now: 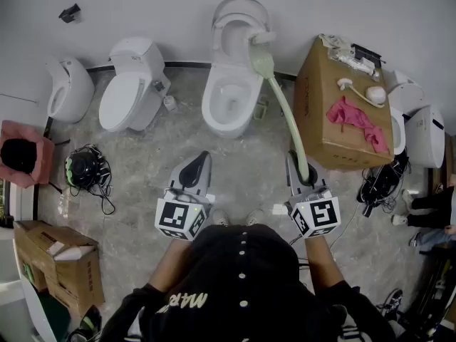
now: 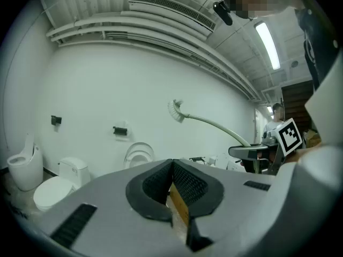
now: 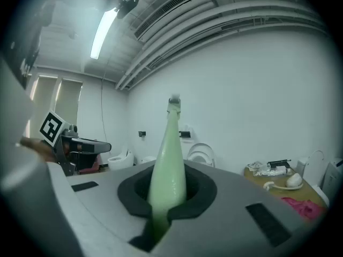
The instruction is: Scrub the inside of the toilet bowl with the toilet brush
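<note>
A white toilet (image 1: 229, 98) stands open at the far wall, its lid (image 1: 241, 16) raised. My right gripper (image 1: 305, 179) is shut on the pale green handle of the toilet brush (image 1: 285, 105); the handle (image 3: 167, 165) runs up between the pads. The brush head (image 1: 261, 45) hangs over the back rim of the bowl, by the raised lid. In the left gripper view the brush head (image 2: 175, 110) shows high against the wall. My left gripper (image 1: 196, 169) is shut with nothing in it, its pads (image 2: 185, 182) pressed together, left of the right one.
A second toilet (image 1: 132, 91) and a urinal-like fixture (image 1: 68, 87) stand to the left. A cardboard box (image 1: 342, 116) with a pink cloth (image 1: 356, 117) sits right of the toilet. A black helmet with cables (image 1: 85, 169) and another box (image 1: 60, 262) lie at left.
</note>
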Demonstrator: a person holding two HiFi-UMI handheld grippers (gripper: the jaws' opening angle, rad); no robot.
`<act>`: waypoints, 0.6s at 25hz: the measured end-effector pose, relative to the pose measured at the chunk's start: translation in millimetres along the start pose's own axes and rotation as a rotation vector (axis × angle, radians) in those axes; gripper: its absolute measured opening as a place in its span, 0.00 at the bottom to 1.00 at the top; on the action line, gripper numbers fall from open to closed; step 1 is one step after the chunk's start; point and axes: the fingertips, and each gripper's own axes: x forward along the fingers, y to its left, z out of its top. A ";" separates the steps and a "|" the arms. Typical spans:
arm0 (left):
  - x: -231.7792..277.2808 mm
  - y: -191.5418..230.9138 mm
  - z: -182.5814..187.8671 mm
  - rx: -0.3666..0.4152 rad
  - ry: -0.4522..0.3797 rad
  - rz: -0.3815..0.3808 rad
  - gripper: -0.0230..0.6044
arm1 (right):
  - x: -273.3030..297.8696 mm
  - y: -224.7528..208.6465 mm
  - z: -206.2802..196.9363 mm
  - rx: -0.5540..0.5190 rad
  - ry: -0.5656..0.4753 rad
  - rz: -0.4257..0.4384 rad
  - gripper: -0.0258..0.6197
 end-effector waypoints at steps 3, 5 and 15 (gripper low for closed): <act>-1.6 -3.7 -1.8 -0.003 -0.001 0.003 0.08 | -4.3 -0.2 -1.2 -0.001 0.008 -0.003 0.07; -1.5 -5.2 -1.7 -0.001 0.000 0.003 0.08 | -5.2 -0.4 -1.1 -0.006 0.005 0.000 0.07; 11.0 -21.1 -2.5 0.004 0.010 0.035 0.08 | -9.2 -24.5 -7.4 0.024 0.005 0.022 0.07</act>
